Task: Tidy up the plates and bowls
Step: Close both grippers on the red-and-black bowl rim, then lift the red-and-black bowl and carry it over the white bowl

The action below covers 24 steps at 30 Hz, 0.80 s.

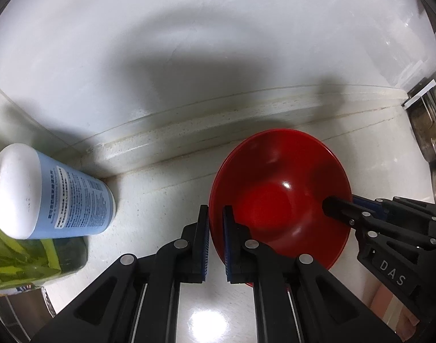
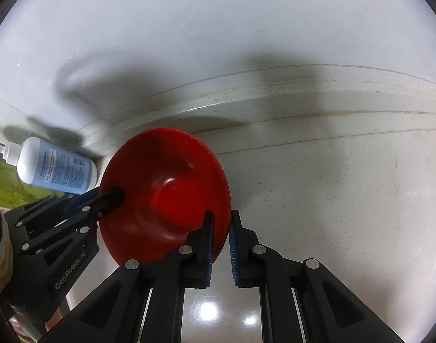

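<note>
A glossy red bowl (image 1: 278, 197) is held tilted above the pale counter near the back wall; its rim looks layered, as if stacked. My left gripper (image 1: 216, 214) straddles its left rim, one finger outside and one inside, shut on it. My right gripper (image 2: 221, 223) is shut on the bowl's (image 2: 166, 194) right rim the same way. Each gripper shows in the other's view: the right gripper (image 1: 349, 208) reaches in from the right, the left gripper (image 2: 103, 200) from the left.
A white and blue bottle (image 1: 49, 191) lies tilted at the left by the backsplash, over a green packet (image 1: 23, 248). It also shows in the right wrist view (image 2: 55, 168). A metal pot (image 1: 429, 131) stands at the far right. The counter (image 2: 332, 185) stretches to the right.
</note>
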Each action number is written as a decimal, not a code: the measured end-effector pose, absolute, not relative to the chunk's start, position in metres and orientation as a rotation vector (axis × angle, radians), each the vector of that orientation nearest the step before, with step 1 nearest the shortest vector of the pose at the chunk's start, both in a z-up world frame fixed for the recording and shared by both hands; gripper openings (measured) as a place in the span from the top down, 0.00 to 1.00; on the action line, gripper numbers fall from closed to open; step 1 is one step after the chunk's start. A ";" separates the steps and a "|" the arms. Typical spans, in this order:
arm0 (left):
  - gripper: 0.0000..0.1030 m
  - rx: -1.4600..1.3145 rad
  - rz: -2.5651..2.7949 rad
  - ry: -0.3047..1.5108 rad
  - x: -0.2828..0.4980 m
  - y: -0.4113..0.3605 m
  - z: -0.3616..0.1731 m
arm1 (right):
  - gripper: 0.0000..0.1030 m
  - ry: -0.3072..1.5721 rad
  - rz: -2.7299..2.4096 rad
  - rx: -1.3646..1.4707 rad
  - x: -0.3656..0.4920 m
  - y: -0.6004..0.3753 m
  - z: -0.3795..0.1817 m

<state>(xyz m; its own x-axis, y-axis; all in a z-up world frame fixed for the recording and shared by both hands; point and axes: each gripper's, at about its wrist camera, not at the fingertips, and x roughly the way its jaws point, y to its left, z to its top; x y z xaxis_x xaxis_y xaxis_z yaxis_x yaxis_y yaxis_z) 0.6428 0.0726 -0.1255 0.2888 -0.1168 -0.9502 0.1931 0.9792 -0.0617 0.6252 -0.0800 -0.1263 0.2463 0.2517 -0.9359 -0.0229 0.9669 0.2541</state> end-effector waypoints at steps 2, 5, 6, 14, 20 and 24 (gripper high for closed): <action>0.90 0.071 -0.205 1.258 0.641 0.072 -0.123 | 0.89 1.314 0.190 0.214 0.624 -0.085 -0.126; 0.90 0.061 -0.207 1.250 0.636 0.073 -0.118 | 0.89 1.307 0.193 0.232 0.622 -0.089 -0.122; 0.90 0.062 -0.210 1.247 0.634 0.073 -0.116 | 0.89 1.304 0.193 0.235 0.620 -0.091 -0.120; 0.90 0.044 -0.227 1.207 0.614 0.074 -0.097 | 0.89 1.264 0.186 0.254 0.604 -0.109 -0.101; 0.90 0.024 -0.256 1.192 0.592 0.074 -0.083 | 0.89 1.210 0.169 0.229 0.577 -0.111 -0.081; 0.90 0.019 -0.270 1.178 0.575 0.065 -0.074 | 0.89 1.171 0.160 0.216 0.558 -0.116 -0.064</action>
